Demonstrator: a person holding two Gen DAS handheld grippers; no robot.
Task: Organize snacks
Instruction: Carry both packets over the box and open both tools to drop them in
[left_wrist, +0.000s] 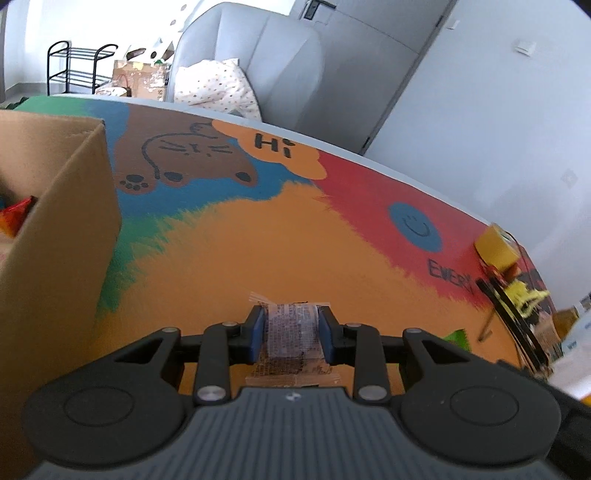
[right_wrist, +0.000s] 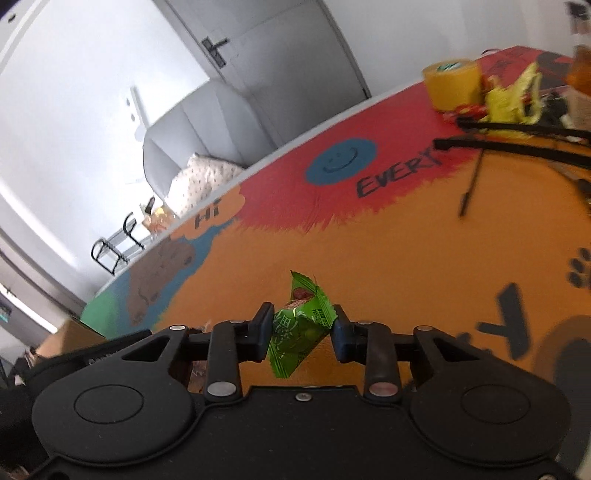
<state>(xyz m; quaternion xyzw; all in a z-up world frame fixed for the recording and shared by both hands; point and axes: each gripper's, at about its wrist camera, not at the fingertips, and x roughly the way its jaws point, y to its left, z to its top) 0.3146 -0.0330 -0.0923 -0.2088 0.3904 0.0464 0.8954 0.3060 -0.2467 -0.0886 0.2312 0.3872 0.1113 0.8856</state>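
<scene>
**Open middle, blocked flanks**

The surface (left_wrist: 258, 240) lies bare ahead of both claws across its orange middle. A box (left_wrist: 62, 236) walls off the left. On the far right, a yellow tape roll (right_wrist: 450, 83), wrappers (right_wrist: 511, 98) and a black rack (right_wrist: 517, 144) crowd the edge.

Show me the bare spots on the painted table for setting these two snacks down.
Widest free patch: the orange area of the colourful painted tabletop, bordered by the brown cardboard box and the blue smiley circle. The brown bear drawing is bare too. Crowded: the far right end, around the yellow tape roll, yellow wrapper and black wire rack.
</scene>
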